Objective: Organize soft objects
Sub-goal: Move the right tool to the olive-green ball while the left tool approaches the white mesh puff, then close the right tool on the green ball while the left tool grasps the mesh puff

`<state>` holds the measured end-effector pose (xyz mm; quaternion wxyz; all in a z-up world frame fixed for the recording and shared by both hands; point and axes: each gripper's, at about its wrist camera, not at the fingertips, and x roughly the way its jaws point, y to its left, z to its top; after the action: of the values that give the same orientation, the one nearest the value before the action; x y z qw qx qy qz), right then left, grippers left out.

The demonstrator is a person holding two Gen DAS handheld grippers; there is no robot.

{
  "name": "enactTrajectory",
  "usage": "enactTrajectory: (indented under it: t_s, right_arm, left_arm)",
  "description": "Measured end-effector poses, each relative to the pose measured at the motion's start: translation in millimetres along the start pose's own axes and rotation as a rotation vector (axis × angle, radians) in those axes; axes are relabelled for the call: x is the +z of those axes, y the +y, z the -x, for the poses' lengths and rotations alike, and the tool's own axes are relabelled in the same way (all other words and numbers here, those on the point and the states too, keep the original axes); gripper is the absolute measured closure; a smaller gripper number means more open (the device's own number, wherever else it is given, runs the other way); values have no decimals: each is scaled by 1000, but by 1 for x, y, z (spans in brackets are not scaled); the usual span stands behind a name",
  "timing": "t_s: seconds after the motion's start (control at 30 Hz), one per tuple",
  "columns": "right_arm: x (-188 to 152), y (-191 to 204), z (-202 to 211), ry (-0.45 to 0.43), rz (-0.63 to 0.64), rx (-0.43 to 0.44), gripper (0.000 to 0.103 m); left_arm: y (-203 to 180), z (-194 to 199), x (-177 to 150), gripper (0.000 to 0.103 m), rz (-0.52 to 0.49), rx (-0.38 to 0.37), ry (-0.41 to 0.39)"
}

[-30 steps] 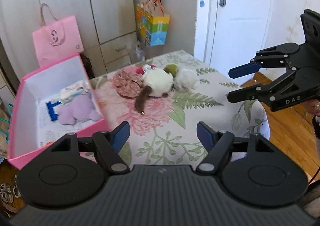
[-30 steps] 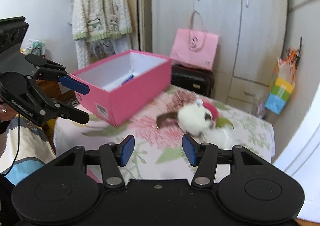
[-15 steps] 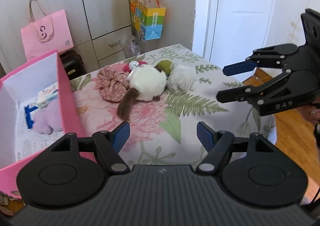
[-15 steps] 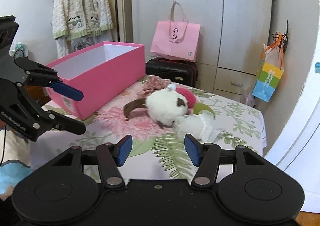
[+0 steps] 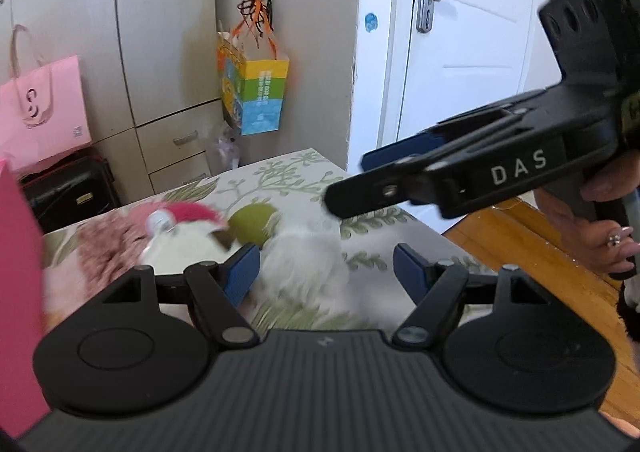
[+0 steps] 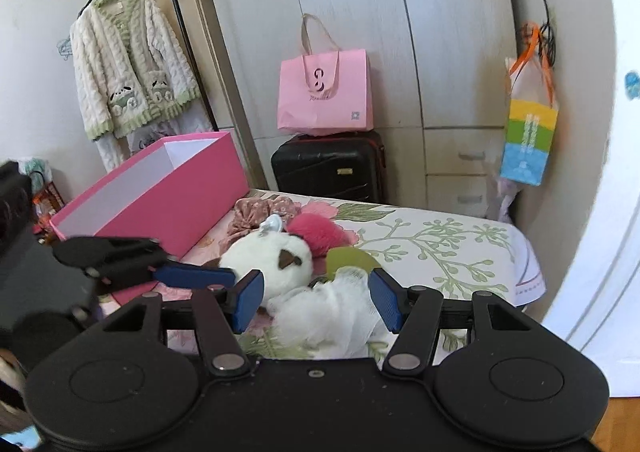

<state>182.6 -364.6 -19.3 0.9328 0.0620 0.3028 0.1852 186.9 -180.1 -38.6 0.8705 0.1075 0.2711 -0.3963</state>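
Left wrist view: left tool [image 5: 326, 272] has its jaws wide apart with nothing pressed between the pads. A white fluffy toy [image 5: 304, 272] lies on the worktop [image 5: 288, 175] in the gap between the fingers, blurred, not gripped. Just behind it sits a green ball [image 5: 254, 221]. To its left is a white plush animal [image 5: 184, 252] with a pink tuft [image 5: 192, 211] behind its head, and further left a dusty-pink ruffled cloth [image 5: 104, 252]. The pink box [image 5: 18, 292] wall fills the left edge. The right tool [image 5: 348, 187] reaches in from the right, seen side-on, held by a hand [image 5: 604, 219]; its tips are above the white fluffy toy.

Right wrist view: right tool [image 6: 316, 300] has its jaws moderately wide, having just been opening; the white fluffy toy [image 6: 332, 312] lies between the fingers, pads not pressing it. The white plush animal [image 6: 272, 264] is touching the toy's left side, the green ball [image 6: 348, 258] behind it. The pink box [image 6: 160, 195] stands open on the worktop's left part [image 6: 460, 236]. The left tool [image 6: 168, 268] comes in low from the left, beside the plush animal; from here I cannot tell how wide it stands.
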Motion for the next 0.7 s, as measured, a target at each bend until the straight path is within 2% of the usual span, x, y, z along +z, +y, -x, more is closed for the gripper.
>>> enactTrajectory:
  t_s: [0.1, 0.27, 0.33, 0.5, 0.7]
  right_arm:
    - [7, -18, -20, 43, -19, 27, 40]
    - [17, -46, -54, 84, -54, 57, 51]
    - [21, -55, -68, 99, -69, 70, 53]
    - [21, -64, -100, 142, -70, 117, 53]
    - [14, -63, -118, 166, -73, 150, 52]
  left_arm:
    - [3, -26, 4, 33, 1, 4, 31]
    - [6, -52, 7, 35, -12, 22, 58]
    - [6, -56, 6, 36, -23, 39, 69]
    - [7, -61, 1, 39, -10, 46, 88]
    - [5, -66, -3, 47, -7, 78, 86]
